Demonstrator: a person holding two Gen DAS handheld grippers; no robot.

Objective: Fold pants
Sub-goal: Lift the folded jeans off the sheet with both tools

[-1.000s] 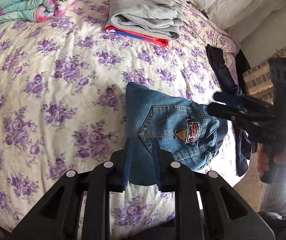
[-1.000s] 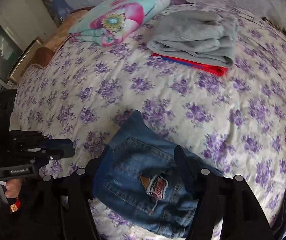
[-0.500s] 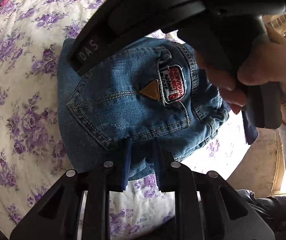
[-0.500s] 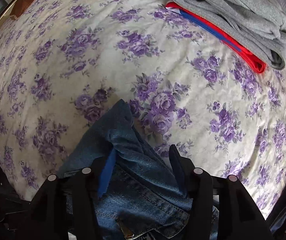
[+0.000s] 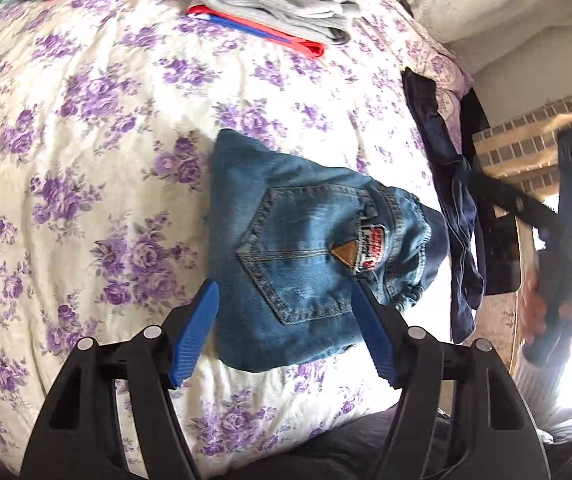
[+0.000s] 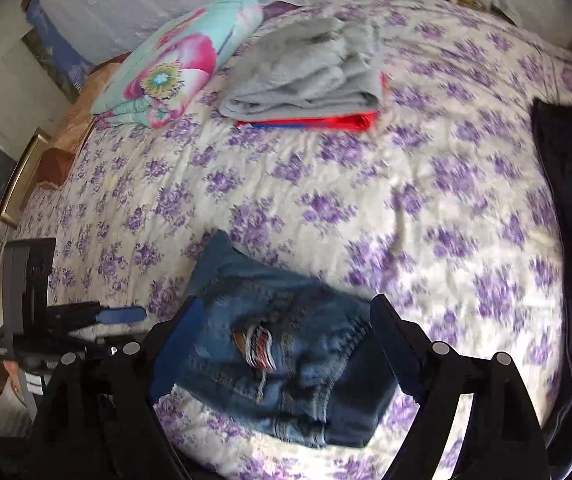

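Small blue denim pants lie folded into a compact bundle on the floral bedspread, back pocket and patch up. They also show in the right wrist view. My left gripper is open and empty, its blue fingers just above the bundle's near edge. My right gripper is open and empty, held above the bundle. The right gripper appears at the right in the left wrist view. The left gripper appears at the left in the right wrist view.
A stack of folded grey and red clothes sits at the far side of the bed. A floral folded blanket lies beside it. Dark navy clothes hang over the right bed edge.
Both grippers have opened and pulled back from the denim bundle, which now lies free on the bed. The right gripper moved away to the right.
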